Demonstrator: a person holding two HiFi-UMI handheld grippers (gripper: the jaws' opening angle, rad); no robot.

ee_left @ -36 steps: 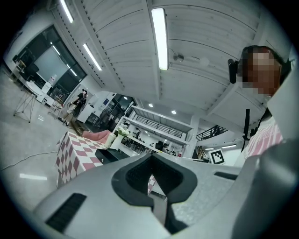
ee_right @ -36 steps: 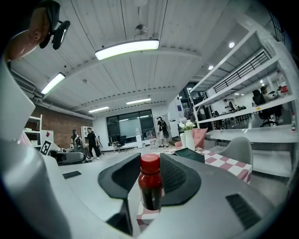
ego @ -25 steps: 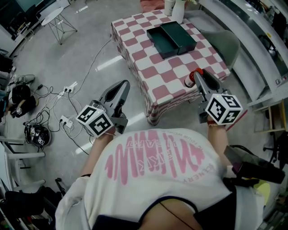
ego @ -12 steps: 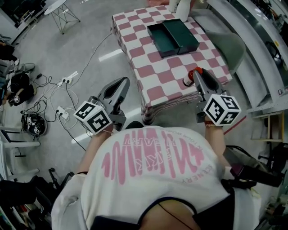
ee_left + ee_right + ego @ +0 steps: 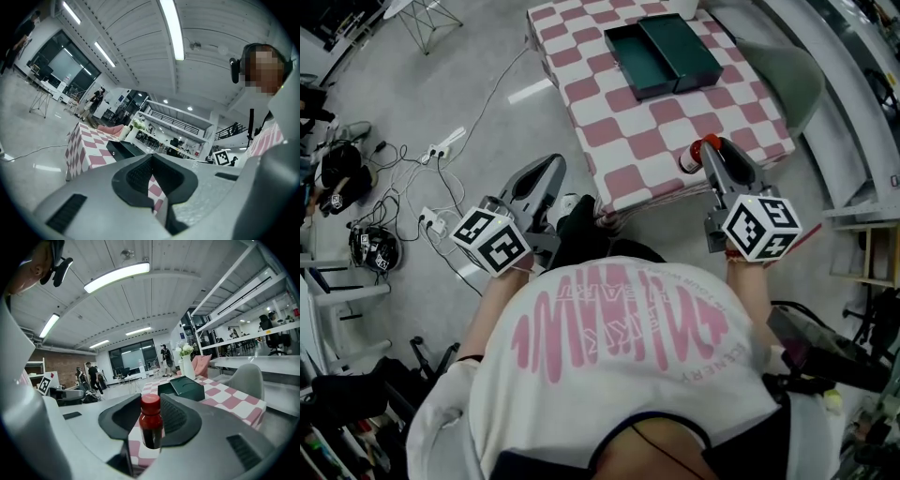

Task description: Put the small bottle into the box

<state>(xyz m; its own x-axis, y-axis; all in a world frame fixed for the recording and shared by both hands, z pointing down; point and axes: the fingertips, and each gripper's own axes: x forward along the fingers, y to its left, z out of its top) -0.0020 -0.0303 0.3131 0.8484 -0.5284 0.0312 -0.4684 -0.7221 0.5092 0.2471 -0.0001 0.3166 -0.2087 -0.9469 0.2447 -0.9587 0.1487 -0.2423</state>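
We hold the small bottle (image 5: 151, 420) upright in the right gripper (image 5: 151, 414), whose two pads press on its dark red body from either side while the red cap stands clear above them. In the head view the right gripper (image 5: 719, 157) sits at the right of the frame, over the lower right edge of the table (image 5: 619, 127), and the small bottle (image 5: 693, 157) shows just at the tip of the jaws, above the pink and white checked cloth. The box (image 5: 661, 56) lies open at the top of that frame, dark green, with its two halves side by side on the far part of the table, well apart from the bottle. From the right gripper view the box (image 5: 180, 389) is beyond the cap, slightly to the right, and a white vase (image 5: 187, 365) with flowers stands behind it. The left gripper (image 5: 546, 176) hangs off the table at the left centre of the head view, over the grey floor (image 5: 487, 94). In its own view the left gripper (image 5: 152, 180) has its jaws drawn together to a thin slit, with nothing between them
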